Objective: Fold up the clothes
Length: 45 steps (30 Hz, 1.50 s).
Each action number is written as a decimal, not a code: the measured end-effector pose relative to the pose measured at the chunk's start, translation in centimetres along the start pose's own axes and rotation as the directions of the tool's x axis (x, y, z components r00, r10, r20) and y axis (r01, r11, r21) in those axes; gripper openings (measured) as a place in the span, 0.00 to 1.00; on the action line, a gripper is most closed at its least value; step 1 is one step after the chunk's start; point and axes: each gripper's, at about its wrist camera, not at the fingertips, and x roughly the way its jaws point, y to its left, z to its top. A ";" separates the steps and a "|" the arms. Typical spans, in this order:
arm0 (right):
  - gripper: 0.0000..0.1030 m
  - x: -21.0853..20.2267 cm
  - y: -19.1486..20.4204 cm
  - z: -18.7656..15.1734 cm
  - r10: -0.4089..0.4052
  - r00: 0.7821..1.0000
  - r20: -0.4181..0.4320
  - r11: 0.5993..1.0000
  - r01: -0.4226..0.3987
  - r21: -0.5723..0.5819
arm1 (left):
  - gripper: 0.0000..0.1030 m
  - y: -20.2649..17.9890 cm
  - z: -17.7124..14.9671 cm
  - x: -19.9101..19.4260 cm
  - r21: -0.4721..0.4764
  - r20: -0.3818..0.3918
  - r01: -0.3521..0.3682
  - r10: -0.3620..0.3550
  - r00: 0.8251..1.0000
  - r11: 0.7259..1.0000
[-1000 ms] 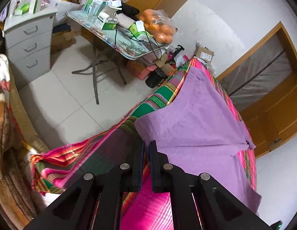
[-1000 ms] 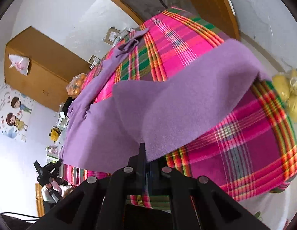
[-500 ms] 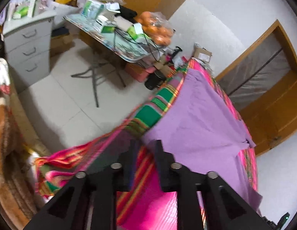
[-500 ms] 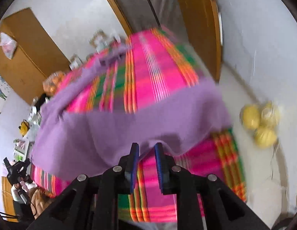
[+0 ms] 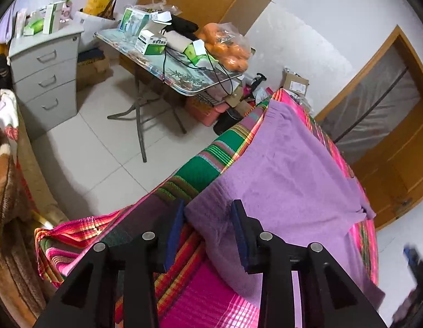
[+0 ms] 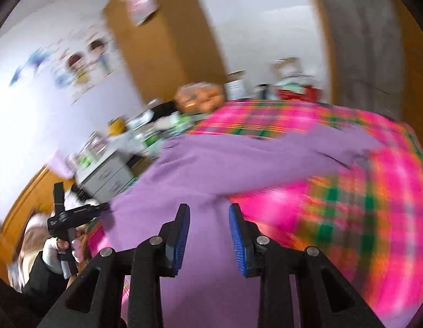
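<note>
Left wrist view: purple garment lies spread over the plaid cover of the bed, its near edge doubled over into a thick fold between the fingers.
Left gripper: fingers spread apart, released; the folded corner sits in the gap, but whether either pad touches it cannot be told.
Surroundings: folding bench carries boxes and a bag of oranges; a grey drawer cabinet stands on the tiled floor, well apart from the bed.
Right wrist view: heavily blurred; the purple garment stretches across the plaid cover, one long part reaching toward the far right.
Right gripper: fingers apart, holding nothing, hovering over the near purple cloth.
Other hand: left gripper shows at the garment's left edge, gripped by a gloved hand.
Progress: one fold looks laid, judging by the doubled near edge; the garment remains large and long, so further folds and squaring of the edges appear left.
</note>
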 end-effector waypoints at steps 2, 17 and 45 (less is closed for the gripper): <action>0.29 3.1 2.4 1.9 0.034 0.999 -0.040 0.995 -0.038 -0.089 | 0.34 0.1 -0.1 0.0 -0.004 -0.005 0.005 -0.006 1.000 1.000; 0.30 26.6 11.4 11.3 -0.060 0.964 -0.261 0.778 -0.119 -0.617 | 0.31 -0.3 -0.2 -0.2 0.009 -0.011 -0.031 0.031 0.999 0.999; 0.08 37.3 12.9 14.0 -0.085 0.890 -0.449 0.732 -0.250 -0.634 | 0.10 -1.2 0.4 -0.3 0.035 -0.025 0.024 -0.023 0.999 0.999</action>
